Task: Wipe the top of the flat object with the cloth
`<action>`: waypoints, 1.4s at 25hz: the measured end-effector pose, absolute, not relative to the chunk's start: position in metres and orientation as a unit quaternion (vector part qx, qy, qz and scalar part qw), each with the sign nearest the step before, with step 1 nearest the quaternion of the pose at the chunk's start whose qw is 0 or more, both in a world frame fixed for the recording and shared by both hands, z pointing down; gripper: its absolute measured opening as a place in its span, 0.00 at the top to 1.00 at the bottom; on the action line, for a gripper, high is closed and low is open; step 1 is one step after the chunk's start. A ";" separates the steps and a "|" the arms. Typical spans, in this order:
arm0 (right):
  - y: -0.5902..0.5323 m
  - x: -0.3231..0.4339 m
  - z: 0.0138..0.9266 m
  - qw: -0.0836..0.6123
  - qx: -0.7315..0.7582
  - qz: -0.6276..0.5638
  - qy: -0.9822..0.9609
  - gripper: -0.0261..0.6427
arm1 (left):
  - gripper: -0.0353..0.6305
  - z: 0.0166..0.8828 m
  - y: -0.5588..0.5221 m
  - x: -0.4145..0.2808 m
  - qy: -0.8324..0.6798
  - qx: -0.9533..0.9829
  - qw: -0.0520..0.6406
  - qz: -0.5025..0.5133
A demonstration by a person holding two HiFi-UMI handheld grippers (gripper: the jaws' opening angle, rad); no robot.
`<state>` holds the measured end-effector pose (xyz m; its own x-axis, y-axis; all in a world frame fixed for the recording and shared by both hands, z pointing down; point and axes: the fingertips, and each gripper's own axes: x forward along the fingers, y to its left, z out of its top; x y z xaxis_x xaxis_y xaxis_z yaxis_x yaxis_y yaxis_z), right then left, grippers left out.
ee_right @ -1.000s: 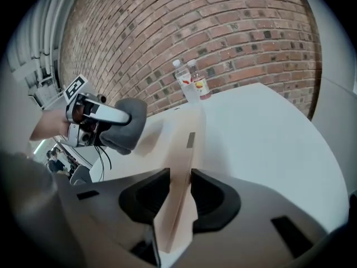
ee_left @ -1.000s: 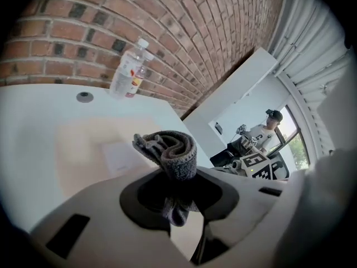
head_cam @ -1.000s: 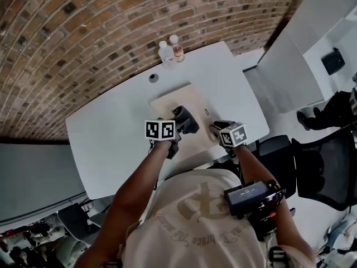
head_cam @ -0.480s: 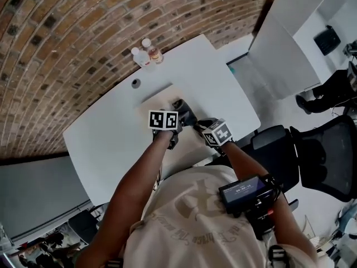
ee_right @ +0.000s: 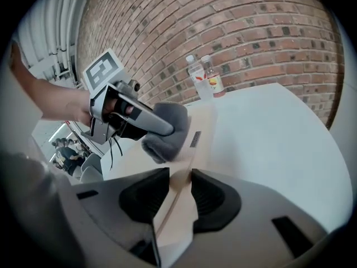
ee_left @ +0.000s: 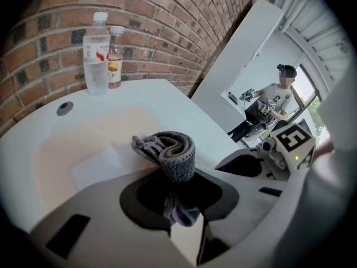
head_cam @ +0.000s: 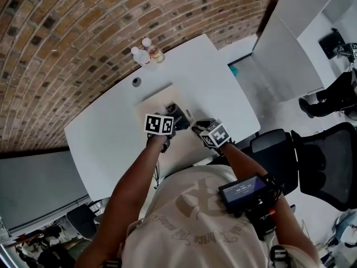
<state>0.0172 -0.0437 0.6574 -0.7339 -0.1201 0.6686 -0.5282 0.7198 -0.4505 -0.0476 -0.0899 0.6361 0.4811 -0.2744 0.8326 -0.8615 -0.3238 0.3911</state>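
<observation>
While the left gripper (ee_left: 177,201) is pinching the rolled grey cloth (ee_left: 167,149), jaws closed on its lower end, the wad is sitting over the beige flat board (ee_left: 83,144). Neither view is showing clearly whether the cloth is touching the board's top. The right gripper (ee_right: 175,190) is clamping the board's near edge, jaws closed on the thin slab, apparently steadying it. The board is lying flat on the white table (head_cam: 106,141), towards the person's side.

Progress, judged: cloth is in hand and over the surface, and the board is braced. Wiping is looking just under way or about to start, with most of the top left to cover. No dirt or streak is showing to mark finished area.

Count: one cloth, one board, two grippers. Two bottles (ee_left: 96,54) are standing together at the table's far edge by the brick wall (ee_left: 44,15). One round grommet (ee_left: 64,108) is sitting in the tabletop.
</observation>
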 end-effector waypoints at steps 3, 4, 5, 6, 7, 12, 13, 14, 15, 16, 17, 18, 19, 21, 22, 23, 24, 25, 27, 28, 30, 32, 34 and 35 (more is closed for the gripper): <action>-0.044 0.017 0.657 0.315 0.180 0.320 -0.875 0.76 | 0.79 0.636 -0.074 -0.074 -0.397 0.733 0.426 0.350; -0.044 0.017 0.657 0.316 0.178 0.318 -0.876 0.76 | 0.79 0.636 -0.069 -0.083 -0.405 0.729 0.427 0.350; -0.044 0.017 0.657 0.317 0.177 0.317 -0.876 0.76 | 0.79 0.636 -0.064 -0.093 -0.413 0.725 0.429 0.347; -0.044 0.017 0.657 0.318 0.176 0.317 -0.876 0.76 | 0.79 0.635 -0.060 -0.102 -0.421 0.720 0.432 0.343; -0.044 0.017 0.657 0.318 0.177 0.318 -0.876 0.76 | 0.79 0.635 -0.056 -0.112 -0.430 0.714 0.436 0.339; -0.044 0.018 0.657 0.315 0.179 0.323 -0.875 0.76 | 0.79 0.633 -0.039 -0.150 -0.465 0.692 0.449 0.321; -0.044 0.018 0.657 0.314 0.178 0.323 -0.875 0.76 | 0.79 0.633 -0.036 -0.155 -0.471 0.689 0.451 0.318; -0.044 0.018 0.657 0.314 0.178 0.323 -0.875 0.76 | 0.79 0.633 -0.034 -0.160 -0.476 0.686 0.451 0.314; -0.044 0.017 0.658 0.313 0.177 0.323 -0.875 0.76 | 0.79 0.633 -0.031 -0.165 -0.482 0.683 0.452 0.311; -0.044 0.017 0.658 0.312 0.177 0.323 -0.876 0.76 | 0.79 0.633 -0.028 -0.170 -0.488 0.680 0.455 0.305; -0.044 0.017 0.658 0.311 0.177 0.324 -0.876 0.76 | 0.79 0.633 -0.024 -0.174 -0.495 0.676 0.458 0.298; -0.044 0.017 0.658 0.309 0.177 0.325 -0.876 0.76 | 0.79 0.633 -0.021 -0.178 -0.502 0.672 0.463 0.288; -0.044 0.017 0.658 0.308 0.177 0.328 -0.875 0.76 | 0.79 0.632 -0.018 -0.182 -0.509 0.667 0.469 0.277; -0.044 0.018 0.659 0.305 0.178 0.336 -0.873 0.76 | 0.79 0.632 -0.012 -0.190 -0.521 0.657 0.482 0.255; -0.044 0.018 0.659 0.303 0.178 0.340 -0.872 0.76 | 0.79 0.632 -0.009 -0.193 -0.527 0.651 0.488 0.245; -0.045 0.018 0.659 0.301 0.178 0.343 -0.872 0.76 | 0.79 0.632 -0.007 -0.197 -0.533 0.646 0.493 0.237; -0.045 0.017 0.659 0.300 0.177 0.344 -0.872 0.76 | 0.79 0.631 -0.004 -0.201 -0.539 0.639 0.498 0.230; -0.046 0.017 0.658 0.300 0.175 0.345 -0.872 0.76 | 0.79 0.631 -0.001 -0.205 -0.546 0.632 0.501 0.225; -0.046 0.018 0.658 0.300 0.172 0.346 -0.872 0.76 | 0.79 0.631 0.005 -0.213 -0.560 0.619 0.506 0.219; -0.046 0.018 0.658 0.300 0.171 0.347 -0.872 0.76 | 0.79 0.631 0.009 -0.216 -0.565 0.612 0.509 0.214; -0.046 0.018 0.655 0.296 0.169 0.353 -0.872 0.76 | 0.79 0.630 0.017 -0.221 -0.576 0.600 0.518 0.200; -0.047 0.018 0.653 0.293 0.163 0.362 -0.870 0.76 | 0.79 0.625 0.020 -0.222 -0.583 0.595 0.522 0.182; -0.050 0.019 0.651 0.288 0.157 0.370 -0.869 0.76 | 0.79 0.617 0.021 -0.217 -0.583 0.601 0.520 0.169; -0.055 0.020 0.649 0.281 0.158 0.373 -0.870 0.76 | 0.79 0.613 0.021 -0.212 -0.580 0.606 0.518 0.168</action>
<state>0.0198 -0.0548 0.6490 -0.7929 -0.0649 0.6059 -0.4838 0.6716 -0.5612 -0.2119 0.0207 0.6129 0.2714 -0.5289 0.8041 -0.8764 0.2096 0.4337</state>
